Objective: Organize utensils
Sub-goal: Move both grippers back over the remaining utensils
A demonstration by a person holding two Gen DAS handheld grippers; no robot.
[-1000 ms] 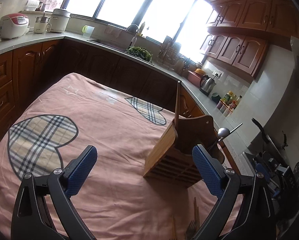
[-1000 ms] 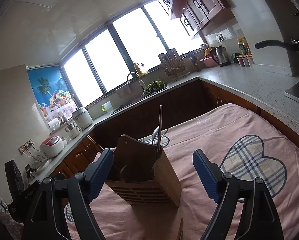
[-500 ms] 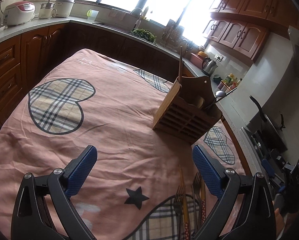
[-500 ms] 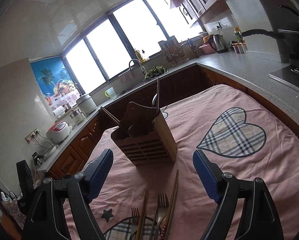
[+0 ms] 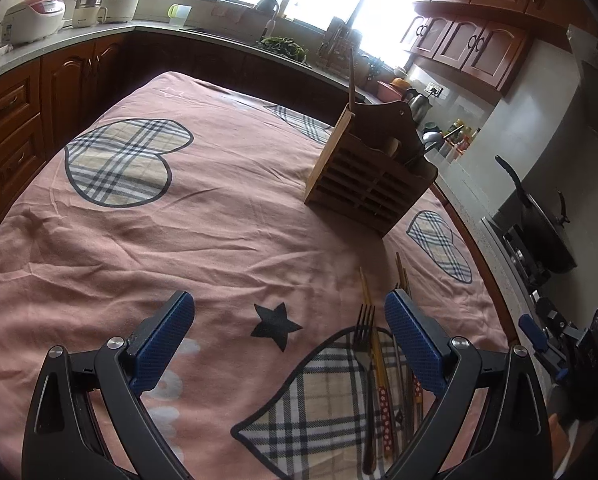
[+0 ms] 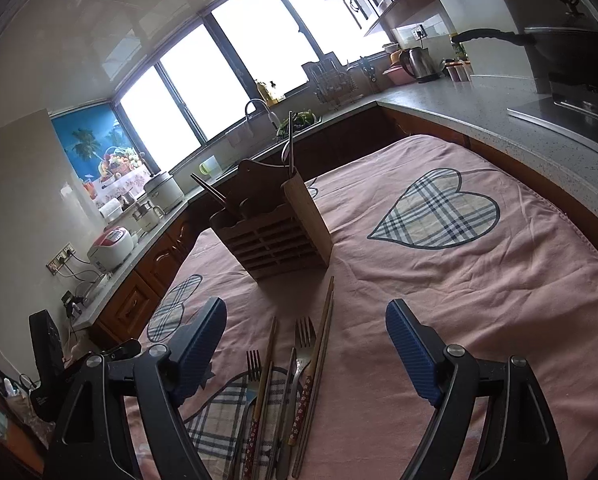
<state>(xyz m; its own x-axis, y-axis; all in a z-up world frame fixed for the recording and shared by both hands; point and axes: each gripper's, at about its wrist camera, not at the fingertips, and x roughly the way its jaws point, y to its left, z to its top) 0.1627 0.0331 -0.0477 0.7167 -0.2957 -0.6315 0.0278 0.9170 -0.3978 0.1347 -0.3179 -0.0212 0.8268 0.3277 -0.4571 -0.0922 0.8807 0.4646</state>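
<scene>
A wooden utensil holder stands upright on the pink cloth, with a chopstick and a spoon sticking out of it; it also shows in the right wrist view. Forks and chopsticks lie in a loose bunch on the cloth in front of it, seen too in the right wrist view as forks and chopsticks. My left gripper is open and empty, above the cloth left of the bunch. My right gripper is open and empty, above the bunch.
The pink cloth with plaid hearts covers the table. Kitchen counters ring the table, with rice cookers, a sink, a kettle and a pan on the stove.
Both grippers have drawn back from the holder and tilted down. The holder now sits farther off and the loose forks and chopsticks have come into view.
</scene>
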